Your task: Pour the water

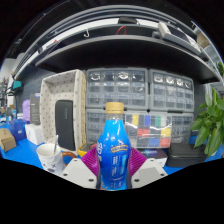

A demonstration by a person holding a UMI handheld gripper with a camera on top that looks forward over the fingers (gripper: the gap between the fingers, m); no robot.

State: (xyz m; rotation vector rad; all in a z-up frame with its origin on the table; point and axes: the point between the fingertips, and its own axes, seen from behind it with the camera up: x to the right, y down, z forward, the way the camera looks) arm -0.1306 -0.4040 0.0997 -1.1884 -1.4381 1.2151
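A blue plastic bottle (pixel 115 150) with a tan cap stands upright between the two fingers of the hand-held gripper (pixel 115 168), whose purple pads (pixel 92 158) press against its body from either side; the hand-held gripper is clenched on the bottle around its lower half, over the label. Whether the bottle rests on the blue worktop (pixel 28 158) or is lifted clear cannot be told.

The bottle looks stiff enough to take a firm squeeze, though thin plastic of this kind may dent, and its smooth label could prove slippery. If full it would be fairly heavy and top-weighted when tipped, so a hold around the middle of the body seems wiser than one near the neck. The cap appears to be on, which would block any pouring.

To the near left on the worktop sits a white cup (pixel 49 155), the likely target. Farther left are boxes (pixel 12 135); behind stand a white appliance with a dark door (pixel 62 122) and clear drawer units (pixel 140 100). A green plant (pixel 210 122) leans in at the far right.
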